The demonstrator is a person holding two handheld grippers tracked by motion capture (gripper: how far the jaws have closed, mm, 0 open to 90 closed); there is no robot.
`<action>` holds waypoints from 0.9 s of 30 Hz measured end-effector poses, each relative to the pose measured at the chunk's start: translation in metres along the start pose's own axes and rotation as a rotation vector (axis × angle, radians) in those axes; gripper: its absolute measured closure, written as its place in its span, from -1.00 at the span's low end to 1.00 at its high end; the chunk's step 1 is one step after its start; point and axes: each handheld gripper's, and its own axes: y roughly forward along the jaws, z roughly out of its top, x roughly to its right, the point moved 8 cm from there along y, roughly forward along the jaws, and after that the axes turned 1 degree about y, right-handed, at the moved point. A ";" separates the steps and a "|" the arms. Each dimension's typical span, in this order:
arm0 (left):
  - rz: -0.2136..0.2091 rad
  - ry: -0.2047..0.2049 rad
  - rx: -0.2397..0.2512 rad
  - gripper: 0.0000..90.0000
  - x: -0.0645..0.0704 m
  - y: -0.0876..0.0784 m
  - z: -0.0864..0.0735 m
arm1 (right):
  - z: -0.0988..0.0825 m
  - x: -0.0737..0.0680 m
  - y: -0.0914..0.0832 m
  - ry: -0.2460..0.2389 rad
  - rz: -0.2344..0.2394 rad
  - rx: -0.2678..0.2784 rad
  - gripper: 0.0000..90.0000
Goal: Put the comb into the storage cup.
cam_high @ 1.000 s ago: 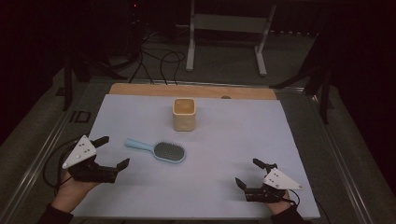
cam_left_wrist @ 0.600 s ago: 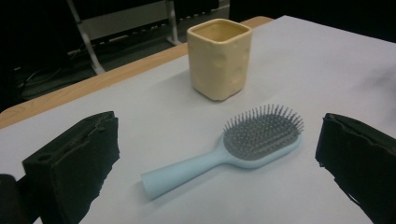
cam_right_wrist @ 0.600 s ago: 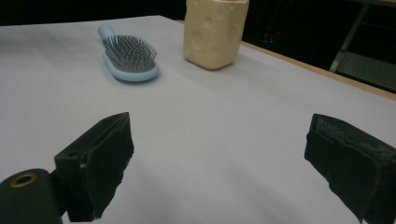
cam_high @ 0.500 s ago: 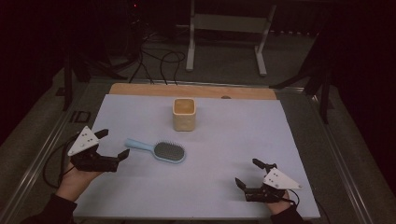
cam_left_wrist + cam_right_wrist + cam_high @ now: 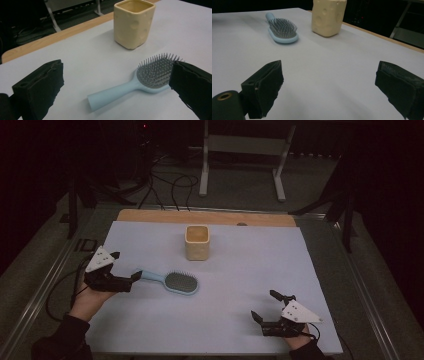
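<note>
Left tongs (image 5: pixel 126 268): I see them at the left side of the desk, the jaws wide apart and holding nothing; in the left gripper view the handle end of the brush lies between the two black jaws, but neither jaw touches it
Right tongs (image 5: pixel 263 305): they are low at the near right part of the desk, well apart from the brush; the jaws stand wide apart and I see nothing between them except bare paper
Hairbrush (image 5: pixel 172 282): light blue, it lies flat on the white sheet with the grey bristles up; the handle points to my left tongs and the head points to the middle of the desk; in the high view the tip of the handle is just beside the left tongs
Cup (image 5: pixel 197 242): a pale yellow square cup, upright, behind the brush and a little to its right, apart from it; in the left gripper view its inside looks empty as far as I can see
Desk (image 5: pixel 310 290): covered with a white sheet; a wooden strip shows along the far edge
Hands: my left hand (image 5: pixel 90 296) holds the left tongs from below, and a dark sleeve shows at the near edge
</note>
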 end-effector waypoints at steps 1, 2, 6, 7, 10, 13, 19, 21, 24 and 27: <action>0.000 -0.004 -0.002 -1.00 0.000 0.003 0.000 | 0.000 0.000 0.000 0.001 0.000 0.000 -0.83; -0.001 -0.005 -0.006 -1.00 -0.001 0.005 0.000 | 0.000 0.000 0.000 0.003 0.000 0.000 -0.83; 0.012 0.004 -0.025 -1.00 -0.003 0.015 -0.003 | 0.000 0.000 0.000 0.007 0.003 0.000 -0.83; 0.012 0.004 -0.025 -1.00 -0.003 0.015 -0.003 | 0.000 0.000 0.000 0.007 0.003 0.000 -0.83; 0.009 0.009 -0.043 -1.00 -0.004 0.023 -0.005 | 0.000 -0.001 -0.001 0.005 0.004 0.003 -0.83; 0.019 0.016 -0.057 -0.98 -0.005 0.028 -0.007 | -0.001 0.000 0.000 0.010 0.007 -0.001 -0.83; 0.029 0.018 -0.070 -0.83 -0.010 0.034 -0.011 | -0.001 -0.001 0.000 0.010 0.009 -0.002 -0.83; 0.029 0.012 -0.064 -0.75 -0.013 0.036 -0.012 | 0.000 -0.001 0.000 0.006 0.007 0.003 -0.83; 0.039 0.018 -0.076 -0.60 -0.016 0.040 -0.014 | 0.000 -0.001 0.001 0.012 0.010 -0.001 -0.83; 0.041 0.016 -0.095 -0.42 -0.018 0.044 -0.018 | 0.000 -0.001 0.001 0.006 0.010 0.004 -0.83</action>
